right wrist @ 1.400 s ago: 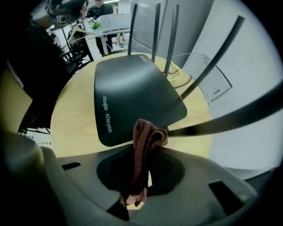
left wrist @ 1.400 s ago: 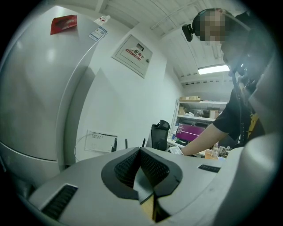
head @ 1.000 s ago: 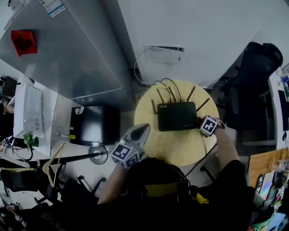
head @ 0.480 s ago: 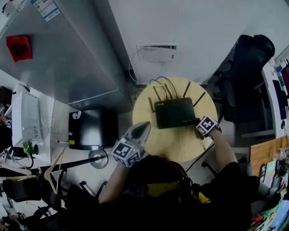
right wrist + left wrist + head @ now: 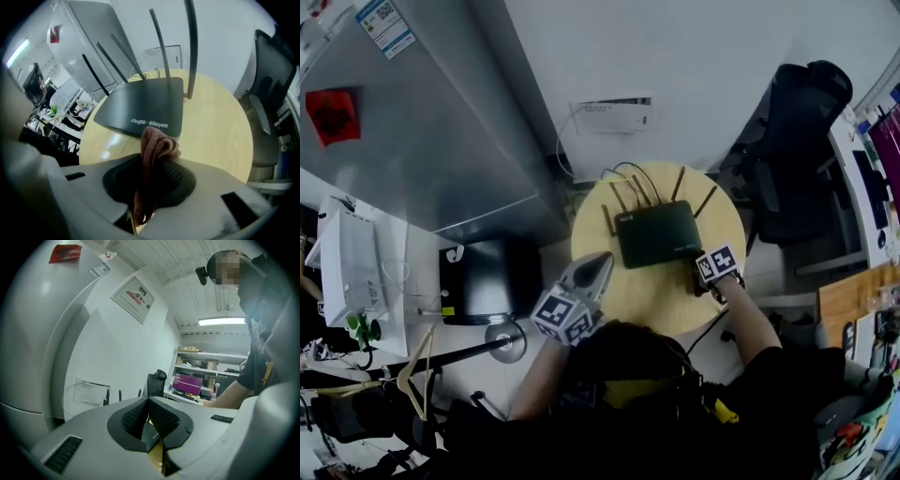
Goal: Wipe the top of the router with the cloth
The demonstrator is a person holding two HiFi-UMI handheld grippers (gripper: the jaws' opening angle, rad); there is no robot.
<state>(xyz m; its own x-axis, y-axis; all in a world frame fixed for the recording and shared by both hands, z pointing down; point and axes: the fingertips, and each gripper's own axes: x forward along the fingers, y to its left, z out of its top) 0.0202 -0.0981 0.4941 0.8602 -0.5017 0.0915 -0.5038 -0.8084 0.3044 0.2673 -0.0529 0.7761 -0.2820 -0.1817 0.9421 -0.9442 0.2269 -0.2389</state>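
Table (image 5: 667, 305), round, light wood, is standing close to the white wall, w/ a black office chair (image 5: 789, 155) crowding its right side and a black box (image 5: 492, 277) sitting just off its left side. Bare wood is showing in front of the router (image 5: 656, 234) and to both sides, so most free room is lying along the near edge, toward the person. Router, flat and black, is occupying the back half of the table, antennas (image 5: 191, 47) standing up along its far edge and cables looping over the table's back rim.

Left gripper (image 5: 600, 262) is hanging over the table's near-left edge, well apart from the router, jaws pressed together w/ nothing between them.

Right gripper (image 5: 154, 166) is sitting at the router's front-right corner, clamping a reddish-brown cloth (image 5: 158, 143). Cloth's bunched end is sticking out past the jaw tips and reaching the router's front edge by the logo; touching or just short, can't tell.
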